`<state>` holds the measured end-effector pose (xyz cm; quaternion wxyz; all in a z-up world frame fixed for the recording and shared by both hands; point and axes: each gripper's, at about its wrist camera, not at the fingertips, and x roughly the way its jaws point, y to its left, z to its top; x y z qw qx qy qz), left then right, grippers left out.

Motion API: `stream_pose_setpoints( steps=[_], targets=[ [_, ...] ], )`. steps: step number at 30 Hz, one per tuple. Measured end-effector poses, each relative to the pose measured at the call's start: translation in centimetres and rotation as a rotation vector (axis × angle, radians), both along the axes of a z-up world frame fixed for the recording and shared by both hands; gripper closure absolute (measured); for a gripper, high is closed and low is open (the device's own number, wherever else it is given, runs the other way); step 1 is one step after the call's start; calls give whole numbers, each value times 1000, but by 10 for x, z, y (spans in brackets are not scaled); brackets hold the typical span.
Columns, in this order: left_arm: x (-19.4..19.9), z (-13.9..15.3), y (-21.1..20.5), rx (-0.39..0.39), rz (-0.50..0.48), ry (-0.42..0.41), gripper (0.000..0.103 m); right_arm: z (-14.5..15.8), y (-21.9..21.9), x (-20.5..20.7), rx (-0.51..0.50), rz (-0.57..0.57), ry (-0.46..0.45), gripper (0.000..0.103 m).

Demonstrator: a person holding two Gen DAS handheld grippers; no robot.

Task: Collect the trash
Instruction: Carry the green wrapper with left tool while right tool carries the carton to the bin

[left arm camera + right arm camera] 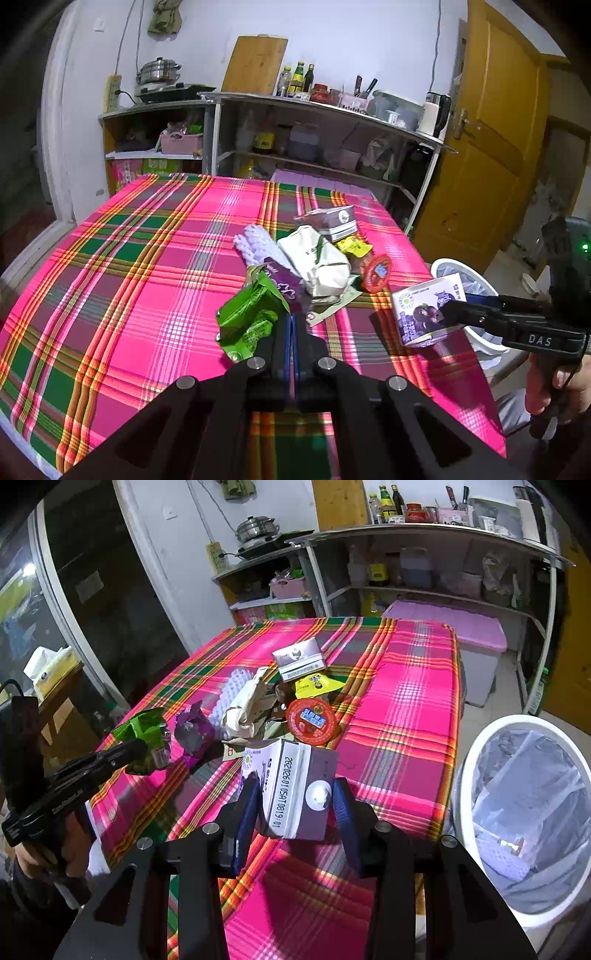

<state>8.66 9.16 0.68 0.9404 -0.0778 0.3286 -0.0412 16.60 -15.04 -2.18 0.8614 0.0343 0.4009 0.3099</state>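
**Trash collection: two items gripped, pile remaining**

Progress. The bin, lined with a bag, sits on the floor to the right of the right gripper; something pale lies at its bottom (too blurred to name). Most of the trash is on the table, so the job looks early to midway.

Right gripper. Fingers pinch a carton by its two sides, lifted off the cloth near the table's edge. The bin is just right of it and lower; the next move is likely a swing over the rim and a release.

Left gripper. Fingers pressed together, apparently on the edge of a green wrapper, which sticks up and to the left of the tips. The tool is held level over the cloth.

Left on the table, ahead of both grippers:
- purple wrapper
- white bag
- lilac mesh
- red lid
- yellow wrapper
- grey box

The left hand's item must cross to the bin, which is well apart from it.
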Motion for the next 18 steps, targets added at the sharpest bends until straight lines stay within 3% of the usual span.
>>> stream_pose_setpoints(
  steps=[18],
  targets=[
    [-11, 21, -55, 17, -111, -35, 103, 12, -36, -18, 30, -58, -37, 65]
  ],
)
